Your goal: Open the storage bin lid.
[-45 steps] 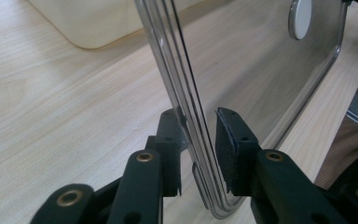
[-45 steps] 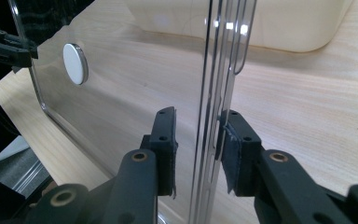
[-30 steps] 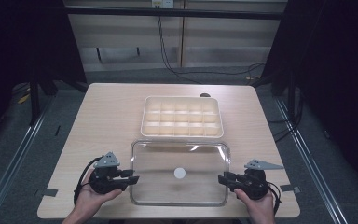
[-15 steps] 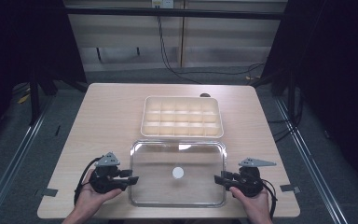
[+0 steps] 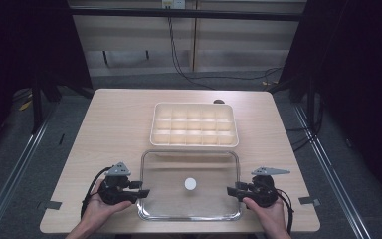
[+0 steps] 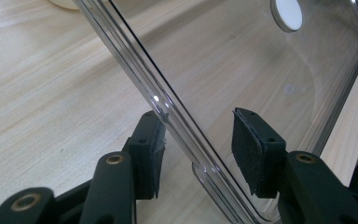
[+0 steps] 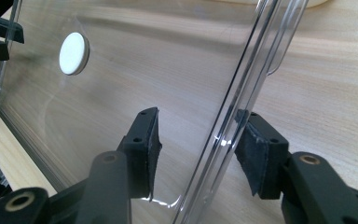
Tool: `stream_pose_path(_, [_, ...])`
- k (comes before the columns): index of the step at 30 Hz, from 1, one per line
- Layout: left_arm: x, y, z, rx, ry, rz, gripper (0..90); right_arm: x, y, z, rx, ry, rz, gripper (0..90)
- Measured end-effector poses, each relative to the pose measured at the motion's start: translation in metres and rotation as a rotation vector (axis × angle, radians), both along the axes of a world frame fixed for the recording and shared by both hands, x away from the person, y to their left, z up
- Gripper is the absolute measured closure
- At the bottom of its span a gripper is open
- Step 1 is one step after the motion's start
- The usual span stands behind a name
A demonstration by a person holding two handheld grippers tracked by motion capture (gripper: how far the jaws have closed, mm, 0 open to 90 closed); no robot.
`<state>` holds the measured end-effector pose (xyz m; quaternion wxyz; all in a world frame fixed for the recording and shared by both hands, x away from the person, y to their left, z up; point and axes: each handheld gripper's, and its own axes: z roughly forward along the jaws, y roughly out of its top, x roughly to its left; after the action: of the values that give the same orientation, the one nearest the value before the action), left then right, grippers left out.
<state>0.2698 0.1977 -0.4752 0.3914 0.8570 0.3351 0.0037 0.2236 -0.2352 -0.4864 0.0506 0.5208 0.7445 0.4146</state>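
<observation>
Both tongs gape wide astride the clear lid's (image 5: 189, 172) edges — pale wooden table (image 5: 114, 124), dark room.

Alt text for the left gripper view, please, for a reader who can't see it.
The left gripper has its two black jaws open on either side of the rim of a clear plastic lid, neither pad clamped on it. The lid has a white round disc near its middle and lies over a light wooden table.

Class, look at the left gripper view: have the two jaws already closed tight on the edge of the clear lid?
No. The left gripper has its jaws spread on either side of the clear lid, with open space between each pad and the rim.
</observation>
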Motion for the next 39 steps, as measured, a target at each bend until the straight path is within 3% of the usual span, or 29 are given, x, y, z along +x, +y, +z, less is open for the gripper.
stream_pose_path(14, [0.006, -0.004, -0.006, 0.012, 0.03, 0.029, 52.7, 0.006, 0.001, -0.006, -0.024, 0.037, 0.007, 45.2])
stream_pose_path(17, [0.003, -0.007, -0.006, 0.031, 0.012, 0.042, 52.2, 0.006, 0.001, -0.007, -0.034, 0.042, 0.004, 44.1])
stream_pose_path(24, [0.008, -0.008, -0.009, 0.043, 0.071, 0.023, 51.8, 0.008, 0.001, -0.009, -0.053, 0.049, -0.006, 41.5])
stream_pose_path(27, [0.008, -0.01, -0.008, 0.049, 0.06, 0.026, 51.9, 0.007, 0.002, -0.008, -0.072, 0.049, -0.015, 38.7])
stream_pose_path(30, [0.009, -0.012, -0.007, 0.064, 0.031, 0.031, 51.6, 0.006, 0.009, -0.007, -0.12, 0.027, 0.003, 32.4])
stream_pose_path(32, [0.01, -0.012, -0.007, 0.063, 0.045, 0.032, 51.1, 0.007, 0.01, -0.007, -0.127, 0.025, 0.001, 32.2])
stream_pose_path(39, [0.01, -0.014, -0.011, 0.062, 0.03, 0.033, 46.5, 0.009, 0.009, -0.008, -0.151, 0.002, -0.023, 32.2])
